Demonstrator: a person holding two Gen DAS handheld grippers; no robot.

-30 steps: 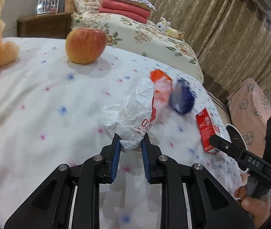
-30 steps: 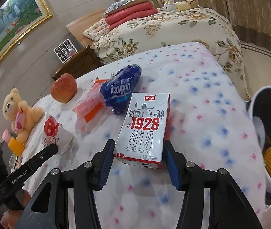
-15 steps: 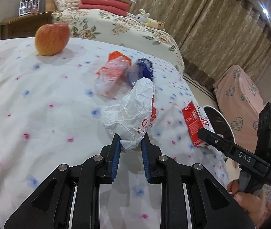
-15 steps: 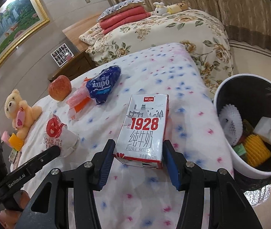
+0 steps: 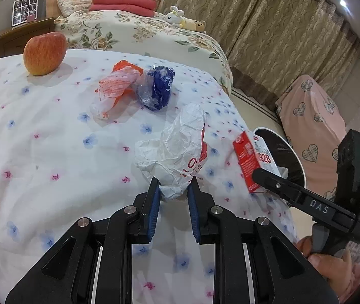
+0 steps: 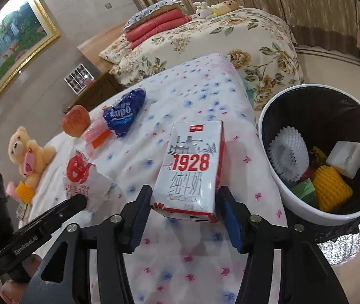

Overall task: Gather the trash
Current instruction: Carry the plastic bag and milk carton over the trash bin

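Two grippers loaded: left gripper (image 5: 172, 190) pinches the crumpled white wrapper (image 5: 177, 149) above the flowered bedspread (image 5: 53, 152). Right gripper (image 6: 183, 202) is opening, a gap showing beside the 1928 milk carton (image 6: 192, 164) between its jaws, trash bin (image 6: 294, 202) just alongside.
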